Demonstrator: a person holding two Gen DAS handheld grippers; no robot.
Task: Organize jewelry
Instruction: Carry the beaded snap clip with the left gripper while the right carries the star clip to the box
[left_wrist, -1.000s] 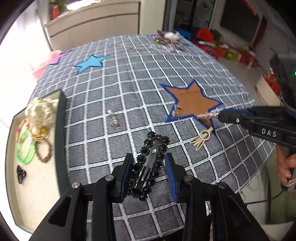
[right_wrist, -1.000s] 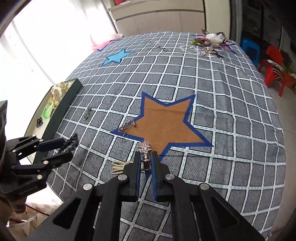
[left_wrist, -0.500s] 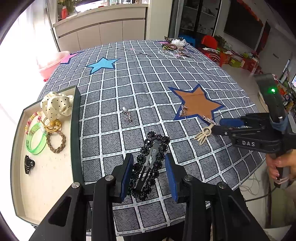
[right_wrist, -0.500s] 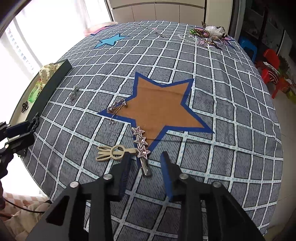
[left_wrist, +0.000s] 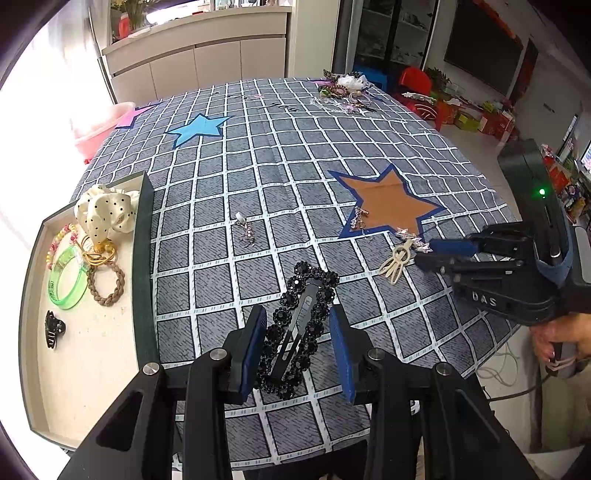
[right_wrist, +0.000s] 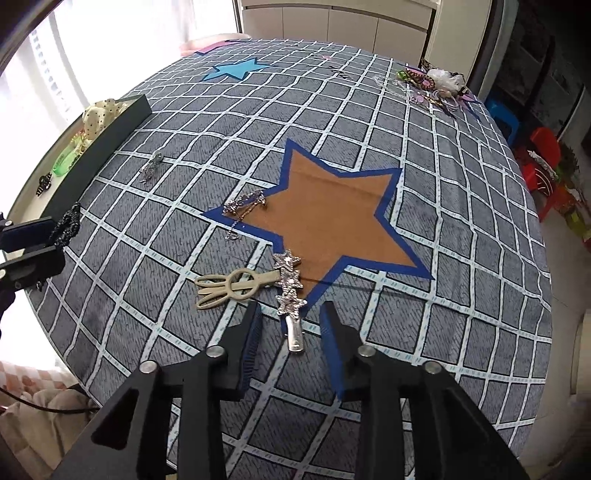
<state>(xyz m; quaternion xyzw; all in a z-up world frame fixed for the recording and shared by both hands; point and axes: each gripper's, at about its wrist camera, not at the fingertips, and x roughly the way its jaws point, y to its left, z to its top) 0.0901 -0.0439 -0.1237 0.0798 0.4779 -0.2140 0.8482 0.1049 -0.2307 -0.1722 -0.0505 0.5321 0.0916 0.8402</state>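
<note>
**A:** Right gripper (right_wrist: 290, 328) sits low by the table's near edge. Its jaws have just been closing but aren't yet touching the star clip (right_wrist: 290, 291) between them at twelve o'clock.

**B:** Pinch next, I'd say: take the bare silver tail and avoid the cream clip (right_wrist: 229, 288) at ten.

**A:** Left gripper (left_wrist: 297, 347) clamps the black beaded clip (left_wrist: 299, 325). The tray (left_wrist: 142, 258) is at nine, with open cloth beyond.
</note>
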